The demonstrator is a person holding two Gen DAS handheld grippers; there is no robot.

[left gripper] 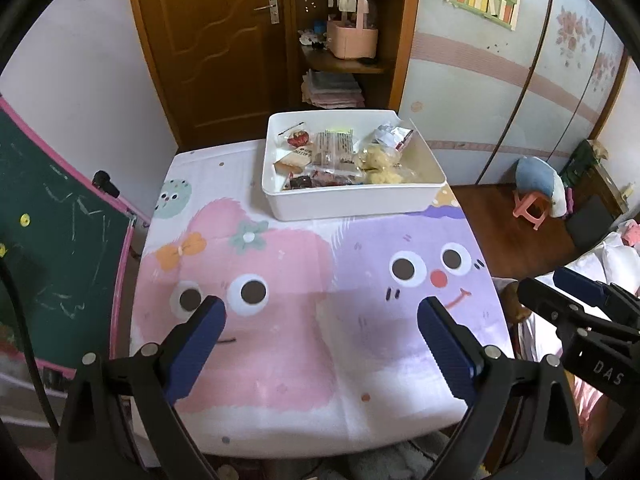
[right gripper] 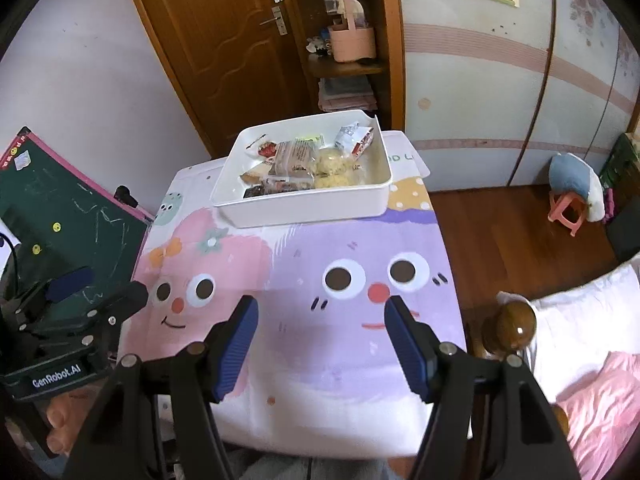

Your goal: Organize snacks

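Both grippers [left gripper: 320,308] [right gripper: 320,308] gape over cartoon tablecloth [left gripper: 304,360].

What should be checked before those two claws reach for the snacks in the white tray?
1. Left claw open, nothing in it: ok.
2. Right claw open, nothing in it: ok.
3. Tray sits flat on the cloth at the table's far end: ok.
4. Snacks all inside the tray, none on the cloth: ok.
5. Cloth between the claws and the tray free of things: ok.
6. A place to sort the snacks into: cannot tell, no second container shows on the table.
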